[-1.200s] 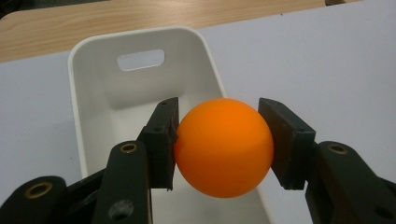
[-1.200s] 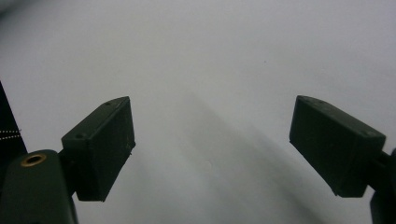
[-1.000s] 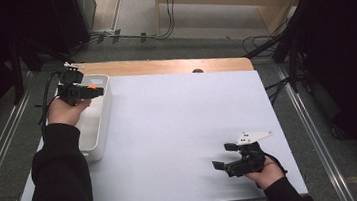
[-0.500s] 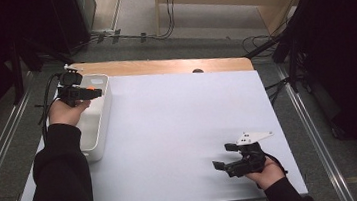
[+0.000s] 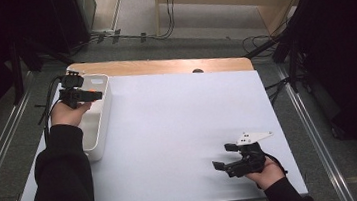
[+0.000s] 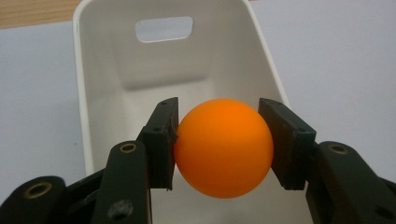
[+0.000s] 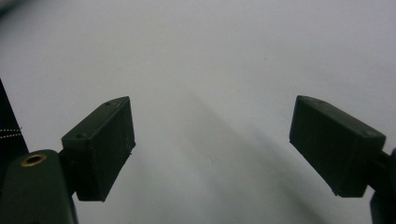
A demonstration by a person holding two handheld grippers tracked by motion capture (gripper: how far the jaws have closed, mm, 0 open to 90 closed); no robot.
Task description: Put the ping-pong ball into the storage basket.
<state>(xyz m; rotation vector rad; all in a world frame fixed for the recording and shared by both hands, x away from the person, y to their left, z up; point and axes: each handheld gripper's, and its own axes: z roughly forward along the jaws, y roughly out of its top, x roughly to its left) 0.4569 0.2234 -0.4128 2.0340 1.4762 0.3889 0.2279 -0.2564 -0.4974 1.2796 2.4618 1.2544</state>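
we have the orange ball clamped between the jaws of the left gripper, one pad pressing on each flank of it, so the grip is across its middle and the ball has no long axis to worry about. the landmark here is the white bin, which stands at the left edge of the white surface, with its length running away from us. in the left gripper view the ball hangs above the bin's open mouth, clear of the floor, roughly midway between the two long walls and well short of the far end wall with its handle slot. in the high view the left gripper sits over the far half of the bin, the hand beside it at the bin's outer rim. so the relation that counts is simple: the bin lies straight below the jaws, and we judge that letting go there would drop the ball inside, though it may bounce off the hard floor. the right gripper rests well apart from the bin, at the near right of the surface; its jaws stand wide and released with nothing between them, and it is much the farther hand from the bin.
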